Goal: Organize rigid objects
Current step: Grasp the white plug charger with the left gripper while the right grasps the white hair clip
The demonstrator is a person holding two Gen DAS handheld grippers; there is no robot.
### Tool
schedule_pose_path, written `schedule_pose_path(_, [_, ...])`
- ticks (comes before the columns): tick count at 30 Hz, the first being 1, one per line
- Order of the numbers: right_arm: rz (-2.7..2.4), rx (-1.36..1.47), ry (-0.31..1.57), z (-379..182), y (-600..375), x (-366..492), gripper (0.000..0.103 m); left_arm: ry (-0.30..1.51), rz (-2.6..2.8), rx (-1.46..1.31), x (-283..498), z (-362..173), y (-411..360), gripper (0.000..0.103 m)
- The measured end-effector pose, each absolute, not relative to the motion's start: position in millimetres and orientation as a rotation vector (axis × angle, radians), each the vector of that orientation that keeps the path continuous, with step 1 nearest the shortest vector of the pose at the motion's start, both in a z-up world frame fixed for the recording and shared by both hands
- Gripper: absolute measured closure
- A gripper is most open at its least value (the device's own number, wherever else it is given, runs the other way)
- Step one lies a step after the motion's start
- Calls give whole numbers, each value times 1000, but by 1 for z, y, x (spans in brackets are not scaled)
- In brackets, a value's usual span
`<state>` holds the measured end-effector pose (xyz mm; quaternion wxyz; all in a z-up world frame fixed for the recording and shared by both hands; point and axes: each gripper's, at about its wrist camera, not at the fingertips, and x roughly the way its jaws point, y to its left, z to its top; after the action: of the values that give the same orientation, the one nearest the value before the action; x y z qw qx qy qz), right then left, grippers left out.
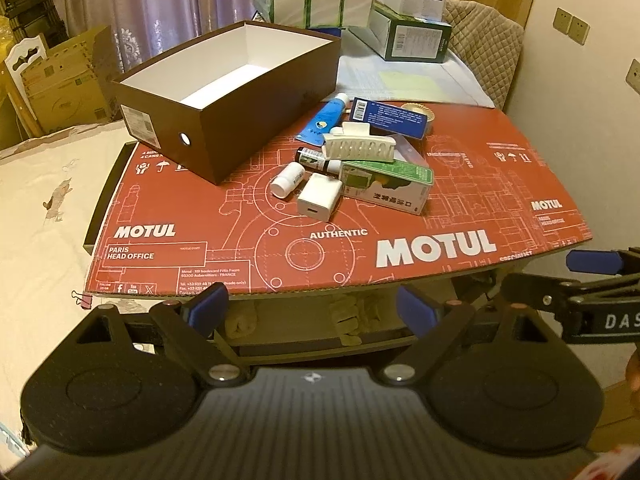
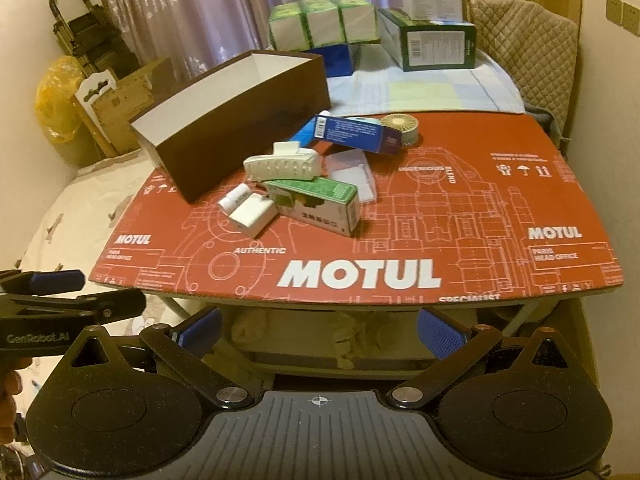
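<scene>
A brown shoebox (image 1: 224, 100) (image 2: 240, 120) with a white inside stands open on the red MOTUL board (image 1: 460, 208) (image 2: 460, 208). Beside it lies a pile: a white hair claw (image 1: 360, 146) (image 2: 282, 166), a green carton (image 1: 386, 184) (image 2: 316, 204), a white charger (image 1: 320, 197) (image 2: 253, 212), a small white bottle (image 1: 287, 179) (image 2: 234, 198), a blue tube (image 1: 326, 120), a dark blue box (image 1: 390, 117) (image 2: 356, 133) and a small round fan (image 2: 400, 126). My left gripper (image 1: 312, 308) and right gripper (image 2: 320, 326) are both open and empty, in front of the board's near edge.
Green tissue packs (image 1: 316, 2) (image 2: 324, 22) and a green box (image 1: 412, 36) (image 2: 432, 40) sit on the bed behind. A shelf with cloths (image 1: 344, 312) lies under the board. Cardboard boxes (image 1: 60, 80) stand at the left.
</scene>
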<state>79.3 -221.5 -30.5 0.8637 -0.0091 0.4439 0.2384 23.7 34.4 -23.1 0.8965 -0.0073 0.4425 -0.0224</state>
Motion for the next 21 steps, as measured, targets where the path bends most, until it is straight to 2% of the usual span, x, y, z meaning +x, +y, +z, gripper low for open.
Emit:
schedule_pose_path(15, [552,-22,906,-30,-206,119,2,908,-13,6,76,-34,35,15])
schedule_pose_path(21, [584,-36,915,-37,-201,155,2,924,-37,29,111,-49,27,20])
